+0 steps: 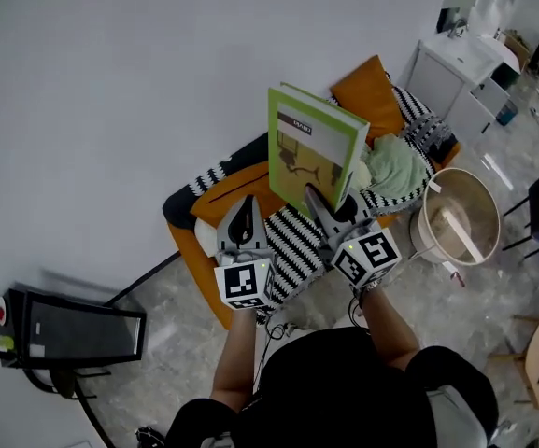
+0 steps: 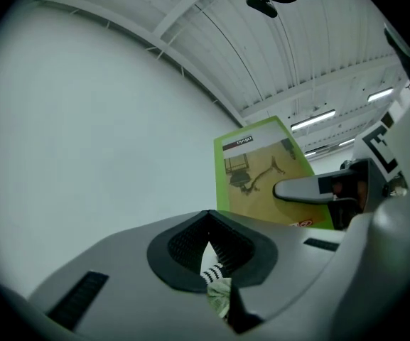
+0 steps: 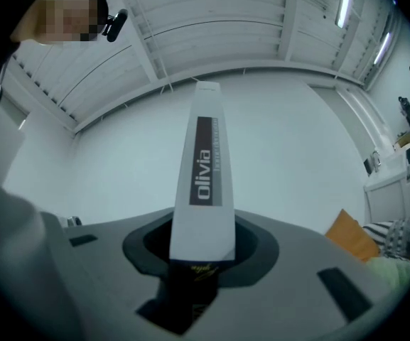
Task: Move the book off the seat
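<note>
Our right tool (image 3: 194, 261) is clamped on the book (image 1: 314, 147): its jaws stand narrow on the lower end of the spine, and the book rises upright from them, cover turned toward our left tool (image 1: 242, 220). That tool sits just beside the right one, on its left. Its jaws are drawn together with nothing in them. Only a sliver of cloth beyond shows through the gap beneath the tips.

The book is clear of the seat (image 1: 204, 264), held in the air above the striped blanket (image 1: 292, 241) that lies beneath both tools. Past the right tool and to its right lie a green cloth (image 1: 395, 166) and an orange cushion (image 1: 367, 87). A round tub (image 1: 456, 217) stands on the floor further to the right.

We judge the lift done and the carry and set-down yet to come. The main risk is the grip itself. We hold a tall book by one small patch at its bottom, so most of its weight stands above the jaws. A quick swing or a roll of the wrist could make it pivot in the pads, fan open, or slip out and drop back onto the seat. The tub stands close on the right, so a wide sweep that way could knock the book's top edge against its rim. The left tool is empty and near enough to steady the cover.
</note>
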{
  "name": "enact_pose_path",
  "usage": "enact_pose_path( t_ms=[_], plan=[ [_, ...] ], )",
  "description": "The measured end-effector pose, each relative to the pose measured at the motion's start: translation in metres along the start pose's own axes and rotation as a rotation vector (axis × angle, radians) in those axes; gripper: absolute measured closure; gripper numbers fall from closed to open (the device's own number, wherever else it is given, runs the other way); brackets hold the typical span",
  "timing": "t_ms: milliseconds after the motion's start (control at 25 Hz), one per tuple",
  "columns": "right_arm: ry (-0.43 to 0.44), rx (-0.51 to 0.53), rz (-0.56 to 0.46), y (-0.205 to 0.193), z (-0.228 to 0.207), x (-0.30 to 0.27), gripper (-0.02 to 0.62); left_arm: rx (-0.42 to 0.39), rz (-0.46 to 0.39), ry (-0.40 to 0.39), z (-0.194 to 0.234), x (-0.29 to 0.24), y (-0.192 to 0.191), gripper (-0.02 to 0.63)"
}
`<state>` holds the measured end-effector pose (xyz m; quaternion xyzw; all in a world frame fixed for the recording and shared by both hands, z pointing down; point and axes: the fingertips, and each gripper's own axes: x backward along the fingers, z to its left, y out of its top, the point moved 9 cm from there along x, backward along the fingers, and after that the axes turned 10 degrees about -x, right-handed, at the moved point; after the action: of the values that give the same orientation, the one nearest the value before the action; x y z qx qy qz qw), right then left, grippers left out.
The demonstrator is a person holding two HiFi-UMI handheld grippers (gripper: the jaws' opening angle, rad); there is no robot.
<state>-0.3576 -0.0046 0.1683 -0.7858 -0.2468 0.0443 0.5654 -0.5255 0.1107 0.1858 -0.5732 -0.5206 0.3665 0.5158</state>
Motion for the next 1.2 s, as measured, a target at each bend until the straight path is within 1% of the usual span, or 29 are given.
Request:
enact_pose_path(
  t_ms=[80, 120, 160, 200, 320, 360, 400, 440, 560, 600, 640, 760, 800, 880, 1080, 1120, 1200],
  plan=[
    [-0.031, 0.006, -0.031, 0.036, -0.051, 0.045, 0.463, -0.015, -0.020, -0.043, -0.070, -0.027, 0.021, 0.597],
    [-0.047, 0.005, -0.046, 0.047, -0.065, 0.059, 0.463, -0.018, -0.027, -0.062, -0.090, -0.035, 0.028, 0.597],
    [-0.062, 0.003, -0.057, 0.052, -0.069, 0.064, 0.463, -0.018, -0.032, -0.079, -0.096, -0.039, 0.031, 0.597],
    [-0.076, 0.002, -0.063, 0.052, -0.068, 0.063, 0.463, -0.016, -0.035, -0.093, -0.094, -0.039, 0.032, 0.597],
    [-0.109, 0.003, -0.071, 0.046, -0.056, 0.055, 0.463, -0.006, -0.037, -0.120, -0.078, -0.037, 0.030, 0.597],
    [-0.118, 0.002, -0.073, 0.047, -0.056, 0.056, 0.463, -0.005, -0.037, -0.127, -0.079, -0.038, 0.031, 0.597],
    [-0.127, 0.001, -0.079, 0.051, -0.061, 0.065, 0.463, -0.007, -0.038, -0.136, -0.088, -0.039, 0.033, 0.597],
    [-0.136, -0.002, -0.089, 0.059, -0.073, 0.082, 0.463, -0.013, -0.040, -0.147, -0.110, -0.041, 0.038, 0.597],
    [-0.156, -0.005, -0.123, 0.094, -0.129, 0.159, 0.463, -0.034, -0.047, -0.182, -0.207, -0.052, 0.056, 0.597],
    [-0.162, -0.004, -0.128, 0.102, -0.140, 0.174, 0.463, -0.032, -0.048, -0.192, -0.227, -0.055, 0.059, 0.597],
    [-0.171, -0.001, -0.131, 0.105, -0.144, 0.179, 0.463, -0.025, -0.047, -0.202, -0.234, -0.057, 0.060, 0.597],
    [-0.208, 0.011, -0.135, 0.103, -0.141, 0.175, 0.463, 0.004, -0.046, -0.239, -0.227, -0.062, 0.054, 0.597],
    [-0.221, 0.016, -0.139, 0.105, -0.143, 0.180, 0.463, 0.011, -0.049, -0.253, -0.231, -0.063, 0.054, 0.597],
    [-0.247, 0.022, -0.158, 0.118, -0.156, 0.210, 0.463, 0.020, -0.060, -0.283, -0.263, -0.064, 0.061, 0.597],
    [-0.339, 0.030, -0.229, 0.159, -0.197, 0.310, 0.463, 0.016, -0.092, -0.388, -0.370, -0.066, 0.089, 0.597],
    [-0.359, 0.033, -0.239, 0.164, -0.201, 0.323, 0.463, 0.018, -0.099, -0.409, -0.383, -0.067, 0.091, 0.597],
    [-0.398, 0.045, -0.255, 0.165, -0.204, 0.329, 0.463, 0.032, -0.109, -0.455, -0.390, -0.075, 0.091, 0.597]
  ],
)
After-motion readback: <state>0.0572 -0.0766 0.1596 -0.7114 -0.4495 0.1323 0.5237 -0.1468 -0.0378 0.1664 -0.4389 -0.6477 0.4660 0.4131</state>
